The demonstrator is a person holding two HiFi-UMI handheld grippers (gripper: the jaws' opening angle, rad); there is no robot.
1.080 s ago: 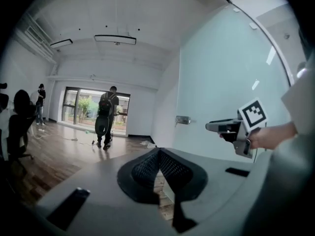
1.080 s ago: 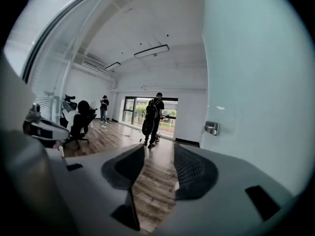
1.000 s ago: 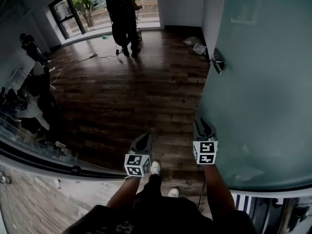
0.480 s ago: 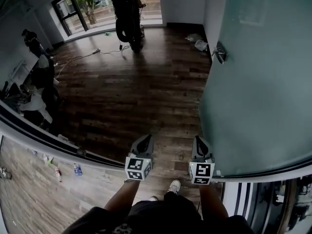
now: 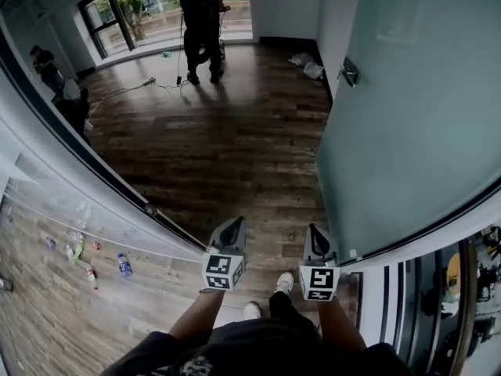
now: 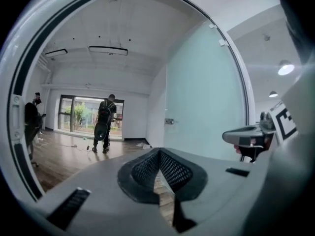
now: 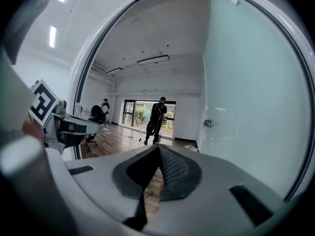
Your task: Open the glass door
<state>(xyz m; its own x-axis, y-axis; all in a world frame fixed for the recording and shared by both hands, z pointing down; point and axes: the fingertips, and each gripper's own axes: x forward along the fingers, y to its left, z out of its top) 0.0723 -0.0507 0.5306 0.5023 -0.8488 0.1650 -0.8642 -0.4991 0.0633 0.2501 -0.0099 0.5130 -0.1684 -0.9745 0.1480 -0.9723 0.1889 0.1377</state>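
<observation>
In the doorway, the person's two arms reach forward, one gripper in each hand. The glass door (image 5: 415, 131) stands on the right side, swung open into the room. It is pale green and cloudy. Its metal handle (image 5: 347, 73) sits near the far edge.

The left gripper (image 5: 233, 227) is held over the wooden floor (image 5: 235, 147). Its jaws are pressed together at the tips, with nothing between them. The right gripper (image 5: 315, 232) is just beside it, close to the bottom corner of the door but not touching it. Its jaws are clenched too and hold nothing. Both grippers point into the room, about level.

In the left gripper view, the door (image 6: 206, 97) fills the right side, and the right gripper (image 6: 251, 134) shows at the edge. In the right gripper view, the left gripper (image 7: 64, 124) shows on the left.

A person in dark clothes (image 5: 202, 22) stands far off by the big windows (image 5: 133, 10). A dark door frame (image 5: 78, 139) runs along the left.
</observation>
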